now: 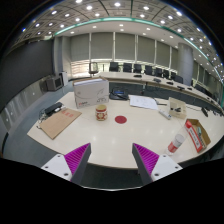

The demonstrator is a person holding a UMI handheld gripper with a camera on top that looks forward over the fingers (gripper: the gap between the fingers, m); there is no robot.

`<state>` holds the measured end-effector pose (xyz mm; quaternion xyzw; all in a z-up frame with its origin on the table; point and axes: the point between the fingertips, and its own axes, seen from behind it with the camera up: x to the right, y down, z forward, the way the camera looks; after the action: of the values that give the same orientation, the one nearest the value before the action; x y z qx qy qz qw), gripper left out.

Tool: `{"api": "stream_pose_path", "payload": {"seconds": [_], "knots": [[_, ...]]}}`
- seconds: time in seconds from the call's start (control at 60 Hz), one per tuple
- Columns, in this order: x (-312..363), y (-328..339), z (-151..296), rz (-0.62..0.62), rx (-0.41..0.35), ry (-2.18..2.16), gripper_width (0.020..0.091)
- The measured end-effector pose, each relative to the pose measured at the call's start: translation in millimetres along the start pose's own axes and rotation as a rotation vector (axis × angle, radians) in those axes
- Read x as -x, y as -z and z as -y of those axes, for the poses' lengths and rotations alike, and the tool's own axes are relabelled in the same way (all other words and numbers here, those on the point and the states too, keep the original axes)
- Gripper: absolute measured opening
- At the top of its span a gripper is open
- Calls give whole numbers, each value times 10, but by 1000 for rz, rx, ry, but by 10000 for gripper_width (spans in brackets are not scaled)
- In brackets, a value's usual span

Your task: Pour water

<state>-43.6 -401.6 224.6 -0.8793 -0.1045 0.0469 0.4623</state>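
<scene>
My gripper (112,160) is open, its magenta pads (77,156) wide apart with nothing between them, above the near edge of a pale table (110,135). Well beyond the fingers a small cup with a red-brown band (101,112) stands on the table. Next to it, a little to the right, lies a red round disc (121,119). Off to the right, past the right finger, a clear bottle (177,142) stands near the table's edge.
A white box (90,93) stands behind the cup. A brown cardboard piece (58,122) lies to the left, white papers (143,101) and a small box (177,106) farther back, an orange-red packet (198,134) at the right. Chairs and desks line the far side.
</scene>
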Motion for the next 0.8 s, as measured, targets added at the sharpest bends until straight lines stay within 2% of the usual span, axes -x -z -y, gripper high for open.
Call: {"api": "stream_pose_path", "payload": {"seconds": [0.3, 0.433, 0.567, 0.733, 0.8], "knots": [[-1922, -265, -672, -93, 6, -79, 859], [-2652, -560, -894, -133, -18, -117, 860], [-3162, -967, -963, -156, -60, -112, 860], [-3529, -1522, -826, -163, -133, -123, 862], [-3619, -1723, -782, -173, -153, -139, 842]]}}
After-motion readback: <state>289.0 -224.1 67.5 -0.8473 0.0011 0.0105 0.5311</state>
